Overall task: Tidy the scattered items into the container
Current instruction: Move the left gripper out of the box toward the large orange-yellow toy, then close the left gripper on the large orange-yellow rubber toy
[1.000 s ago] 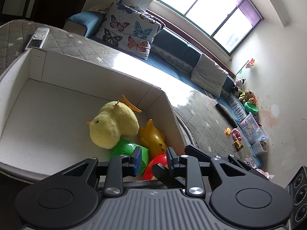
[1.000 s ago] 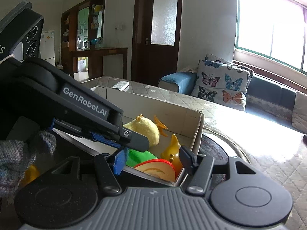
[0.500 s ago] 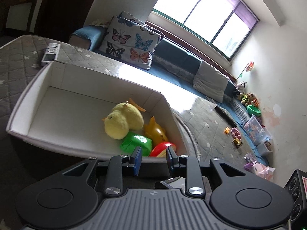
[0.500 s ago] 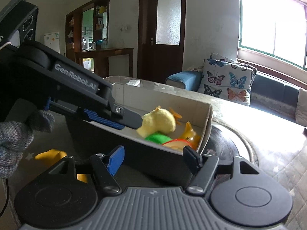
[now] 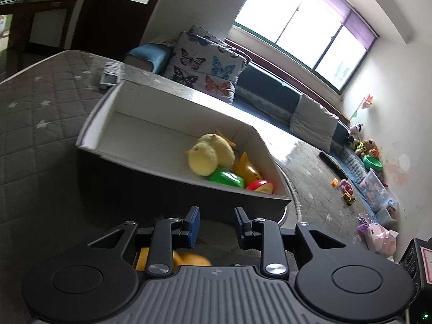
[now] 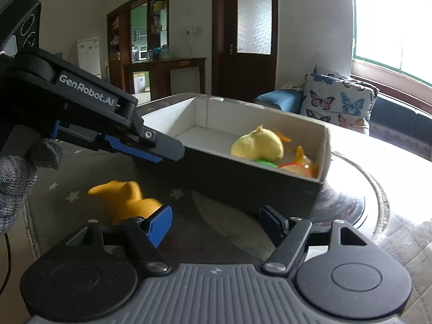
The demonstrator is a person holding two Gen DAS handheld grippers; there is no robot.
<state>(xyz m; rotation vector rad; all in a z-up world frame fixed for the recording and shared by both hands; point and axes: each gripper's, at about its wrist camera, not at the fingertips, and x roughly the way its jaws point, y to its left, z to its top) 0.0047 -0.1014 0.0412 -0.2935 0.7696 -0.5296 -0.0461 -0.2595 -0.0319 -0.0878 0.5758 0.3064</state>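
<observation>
A grey box with a white inside (image 5: 151,100) (image 6: 325,145) stands on the quilted surface. In it lie a yellow plush chick (image 5: 209,158) (image 6: 259,145), a green toy (image 5: 226,178), an orange toy (image 5: 247,168) and a red and cream toy (image 5: 260,185). A yellow-orange toy (image 6: 124,198) (image 5: 189,259) lies on the surface in front of the box. My left gripper (image 5: 216,225) is open and empty above that toy; it also shows in the right wrist view (image 6: 145,151). My right gripper (image 6: 216,222) is open and empty, just right of the toy.
A remote control (image 5: 109,77) lies beyond the box. A butterfly cushion (image 5: 205,66) and a sofa (image 5: 270,94) stand behind. Small toys and plastic bins (image 5: 375,189) lie at the far right by the wall.
Both grippers have drawn back and away from the box. The left gripper has opened a little wider. The yellow-orange toy has come into view beneath them.
</observation>
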